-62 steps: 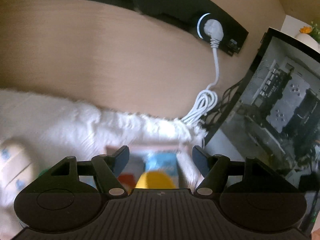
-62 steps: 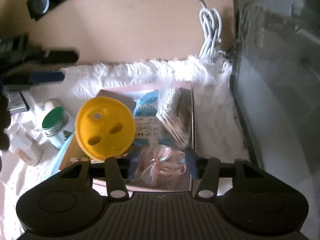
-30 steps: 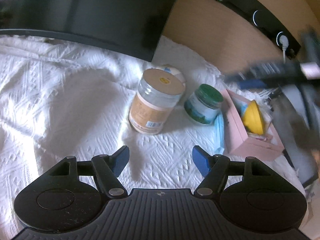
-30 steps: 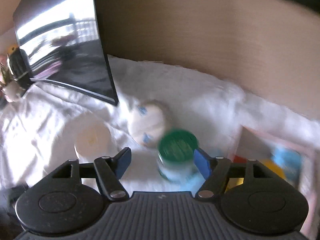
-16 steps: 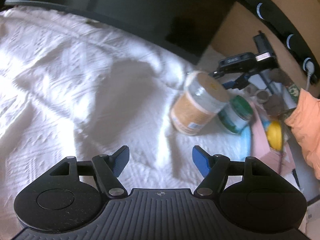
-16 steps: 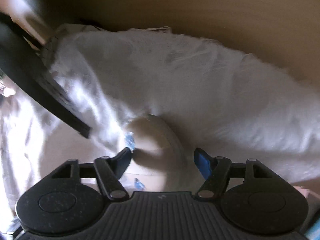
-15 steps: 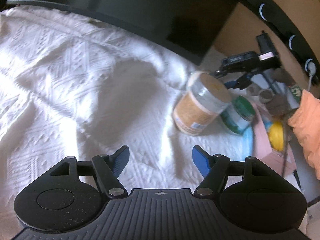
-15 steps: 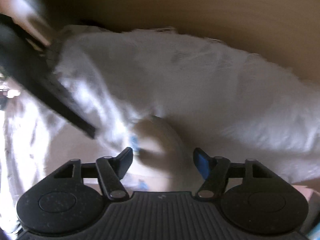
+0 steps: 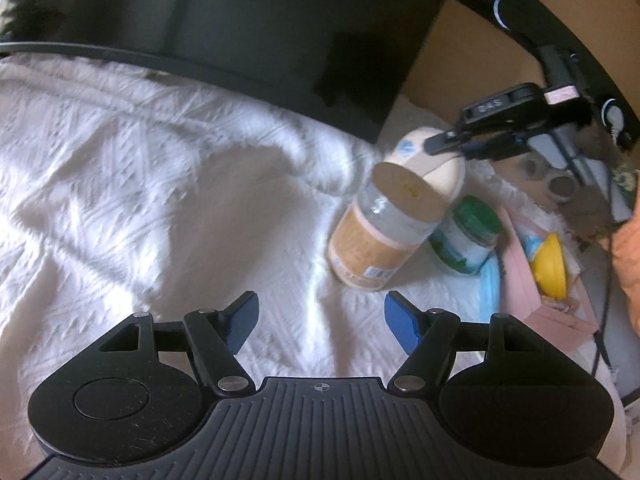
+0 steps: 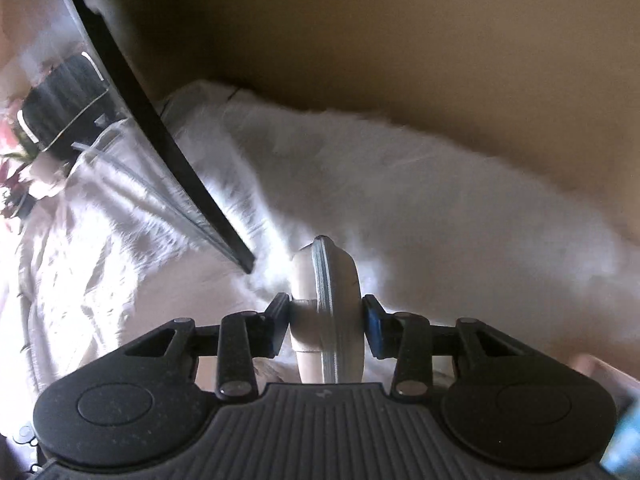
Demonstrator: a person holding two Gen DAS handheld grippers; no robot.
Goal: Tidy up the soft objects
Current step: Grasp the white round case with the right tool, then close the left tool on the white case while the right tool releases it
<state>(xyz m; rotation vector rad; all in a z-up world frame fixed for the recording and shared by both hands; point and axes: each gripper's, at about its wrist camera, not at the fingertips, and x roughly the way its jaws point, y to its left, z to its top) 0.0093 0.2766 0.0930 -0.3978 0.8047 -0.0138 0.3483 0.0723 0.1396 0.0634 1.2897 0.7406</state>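
A cream round soft pouch [image 10: 334, 276] with a grey seam stands on edge between my right gripper's [image 10: 326, 314] jaws. The jaws are closing, and both pads touch its sides. In the left wrist view the same pouch [image 9: 420, 160] shows behind a beige-lidded jar [image 9: 384, 232], with the right gripper [image 9: 448, 145] coming down on it from the right. My left gripper [image 9: 320, 316] hangs open above the white textured cloth [image 9: 140, 184], with nothing between its fingers.
A green-lidded jar [image 9: 468, 236] stands right of the beige-lidded jar. Further right are a blue mask [image 9: 490, 284] and a pink box [image 9: 532, 280] holding a yellow object [image 9: 550, 266]. A black monitor [image 9: 240, 20] stands behind. An orange sleeve [image 9: 628, 264] is at the right edge.
The right gripper's jaws have narrowed from wide apart onto the cream pouch, which now stands on edge between the pads. The left gripper's view has shifted slightly; its jaws stay open.
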